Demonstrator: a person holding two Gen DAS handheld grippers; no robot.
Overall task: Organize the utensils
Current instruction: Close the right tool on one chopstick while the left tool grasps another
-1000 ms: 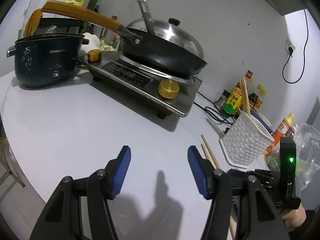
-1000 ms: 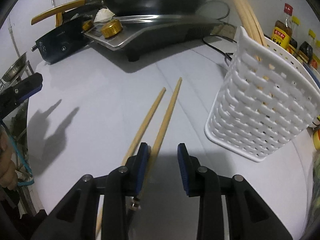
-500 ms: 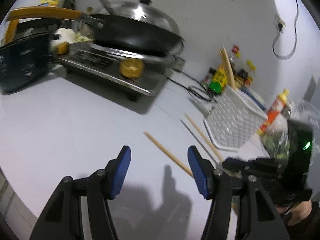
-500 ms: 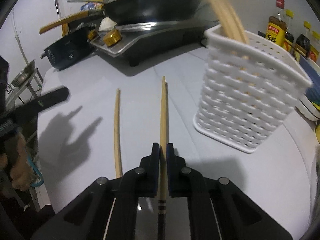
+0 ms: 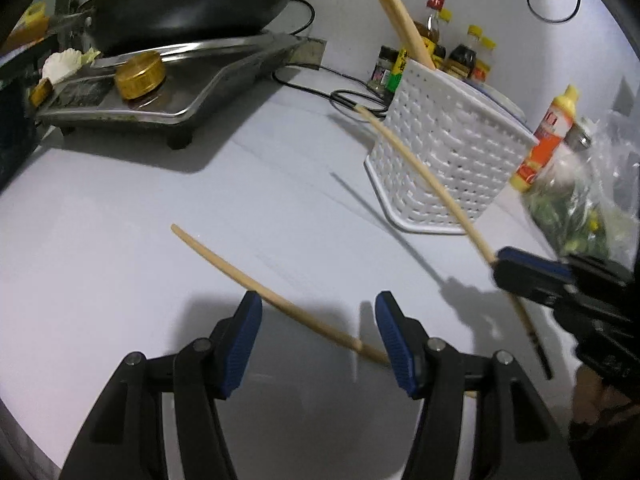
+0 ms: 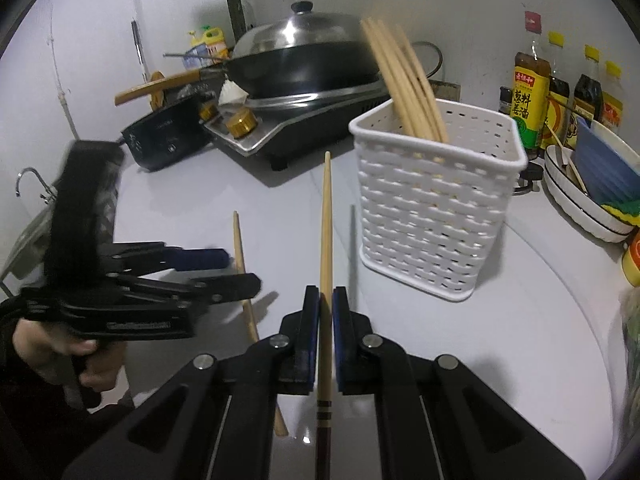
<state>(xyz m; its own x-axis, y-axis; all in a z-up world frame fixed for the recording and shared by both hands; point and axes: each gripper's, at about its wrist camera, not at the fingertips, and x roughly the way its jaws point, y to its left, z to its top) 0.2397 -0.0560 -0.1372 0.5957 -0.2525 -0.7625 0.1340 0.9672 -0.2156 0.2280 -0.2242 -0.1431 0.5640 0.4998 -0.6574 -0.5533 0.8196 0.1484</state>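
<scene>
In the left wrist view, your left gripper stood half open over the loose chopstick on the counter, gripping nothing, probably to pick it up.

In the right wrist view, your right gripper was clenched on the lifted chopstick, aimed beside the white basket, where others stood.

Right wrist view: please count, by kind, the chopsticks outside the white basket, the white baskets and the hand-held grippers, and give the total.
Chopsticks outside the basket: 2, the held chopstick in the shut right hand-held gripper and the loose chopstick on the counter
White basket: 1
Hand-held grippers: 2, the left hand-held gripper being open
Total: 5
</scene>
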